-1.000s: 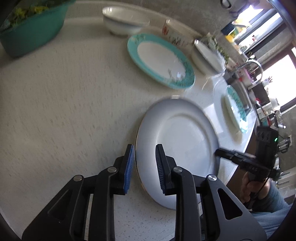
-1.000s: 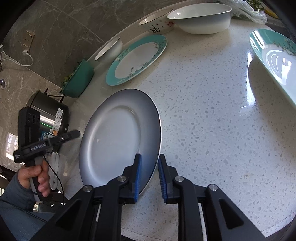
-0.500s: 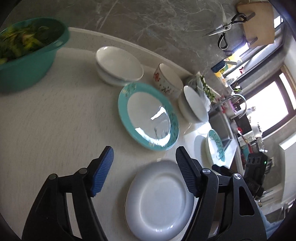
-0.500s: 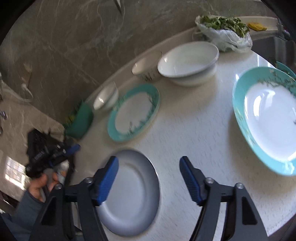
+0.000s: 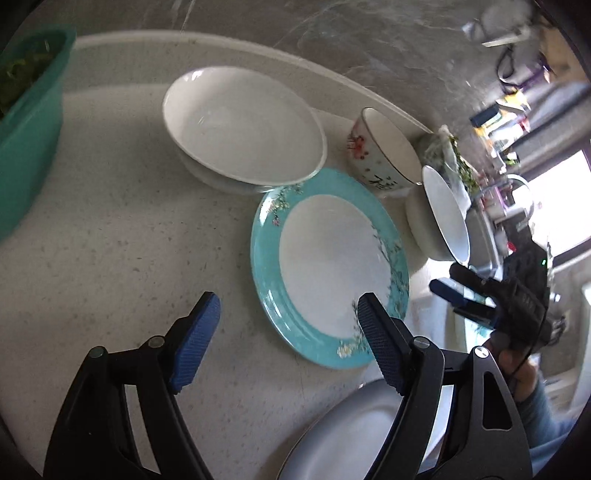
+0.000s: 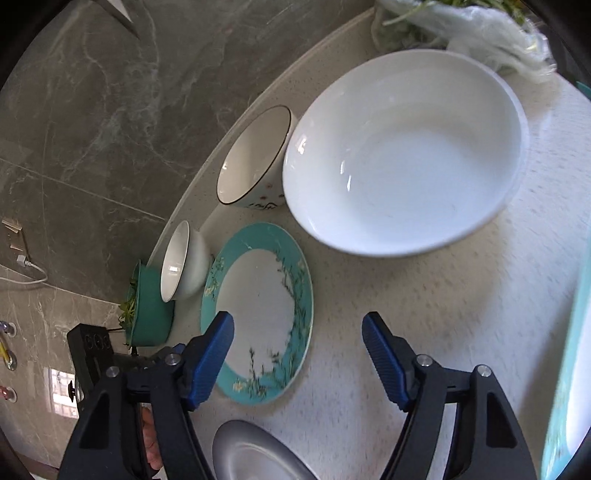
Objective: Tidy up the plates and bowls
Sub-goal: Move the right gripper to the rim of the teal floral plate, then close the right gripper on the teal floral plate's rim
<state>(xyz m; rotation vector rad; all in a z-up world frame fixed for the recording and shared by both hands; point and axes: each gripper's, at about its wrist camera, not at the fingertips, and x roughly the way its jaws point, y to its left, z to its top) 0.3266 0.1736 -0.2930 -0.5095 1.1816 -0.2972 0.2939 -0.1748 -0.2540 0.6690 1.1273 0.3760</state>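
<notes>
A teal-rimmed plate (image 5: 328, 273) lies flat on the speckled counter; it also shows in the right wrist view (image 6: 258, 314). My left gripper (image 5: 288, 336) is open and empty above its near edge. My right gripper (image 6: 299, 354) is open and empty above the counter beside that plate, and shows in the left wrist view (image 5: 458, 295). A grey-white plate (image 5: 354, 439) lies below both grippers, also in the right wrist view (image 6: 255, 454). Two white bowls (image 5: 240, 125) (image 6: 402, 155), a small flowered bowl (image 5: 384, 155) (image 6: 255, 158) and a second teal plate (image 6: 569, 369) stand around.
A teal basin of greens (image 5: 26, 122) stands at the far left by the marble wall, also in the right wrist view (image 6: 147, 306). A bag of greens (image 6: 461, 26) lies behind the big bowl. A sink and tap (image 5: 513, 192) lie beyond the counter's right end.
Both grippers let go of the grey-white plate, opened wide and lifted away from it. Both have moved forward toward the teal-rimmed plate and the bowls.
</notes>
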